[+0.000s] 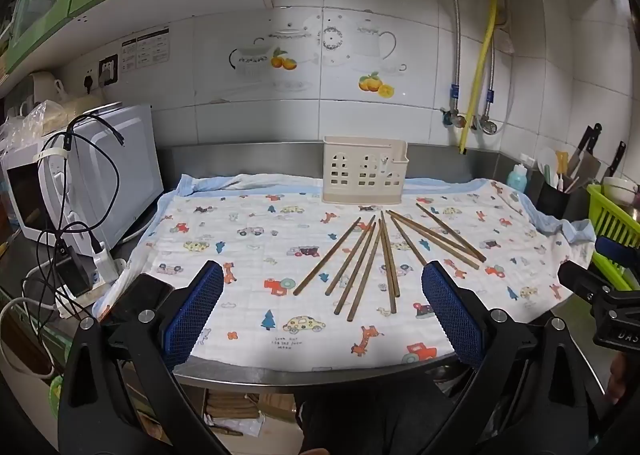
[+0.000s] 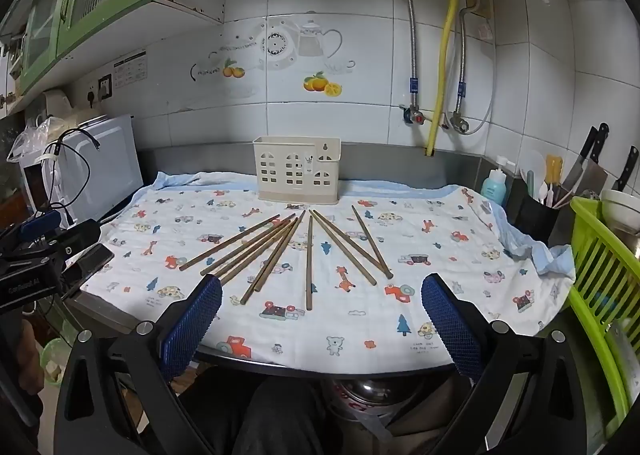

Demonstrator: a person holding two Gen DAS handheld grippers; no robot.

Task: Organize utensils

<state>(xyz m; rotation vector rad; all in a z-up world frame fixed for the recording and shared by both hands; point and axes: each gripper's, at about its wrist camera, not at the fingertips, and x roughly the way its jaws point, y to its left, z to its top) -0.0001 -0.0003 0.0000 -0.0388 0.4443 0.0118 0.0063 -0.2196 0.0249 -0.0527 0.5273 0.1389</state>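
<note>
Several brown wooden chopsticks lie fanned out on a printed cloth; they also show in the right wrist view. A cream plastic utensil holder stands upright behind them at the back of the cloth, seen too in the right wrist view. My left gripper is open and empty, held near the counter's front edge, short of the chopsticks. My right gripper is open and empty, also at the front edge, with the chopstick ends just beyond its fingertips.
A white microwave with cables stands at the left. A green dish rack, a black utensil pot and knives are at the right. A phone lies at the cloth's left edge. A tiled wall is behind.
</note>
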